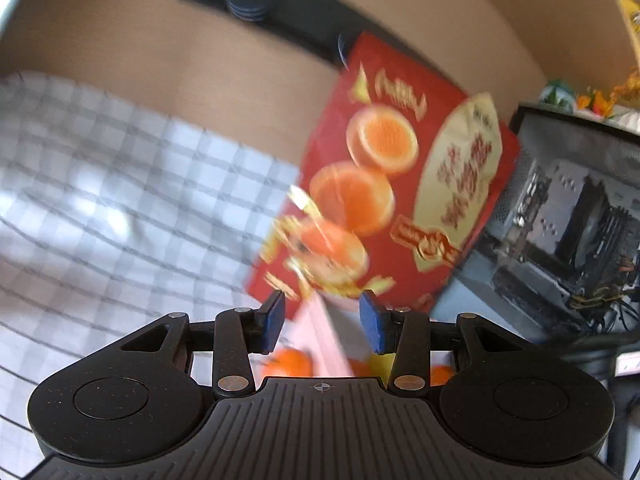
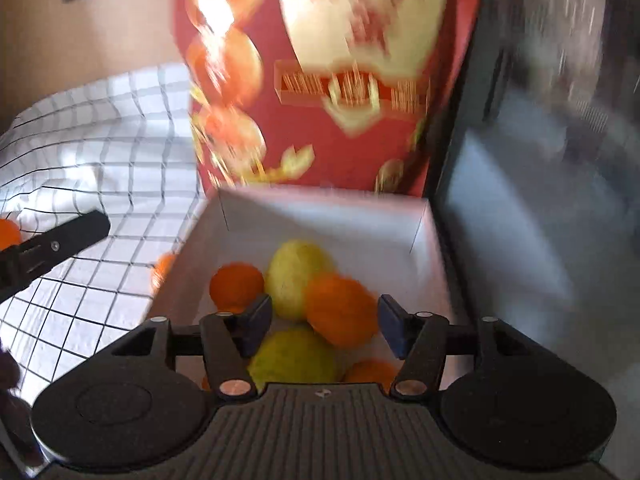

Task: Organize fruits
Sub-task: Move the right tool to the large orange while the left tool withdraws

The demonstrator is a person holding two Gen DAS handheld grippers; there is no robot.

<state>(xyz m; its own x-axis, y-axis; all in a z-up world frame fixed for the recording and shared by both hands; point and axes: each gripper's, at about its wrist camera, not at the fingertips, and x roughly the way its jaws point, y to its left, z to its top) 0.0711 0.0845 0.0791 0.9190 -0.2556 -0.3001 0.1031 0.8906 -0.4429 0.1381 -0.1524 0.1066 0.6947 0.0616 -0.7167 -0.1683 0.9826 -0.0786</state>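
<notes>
Right gripper [image 2: 325, 326] hangs over the open white box [image 2: 320, 216], jaws apart and gripping nothing — an orange [image 2: 340, 310] sits loose between the pads, atop two yellow-green fruits and more oranges. Left of the box, on the checked cloth [image 2: 100, 160], lie two stray oranges [image 2: 163, 266], nearer the left gripper [image 1: 322, 322], which is half open and empty.
</notes>
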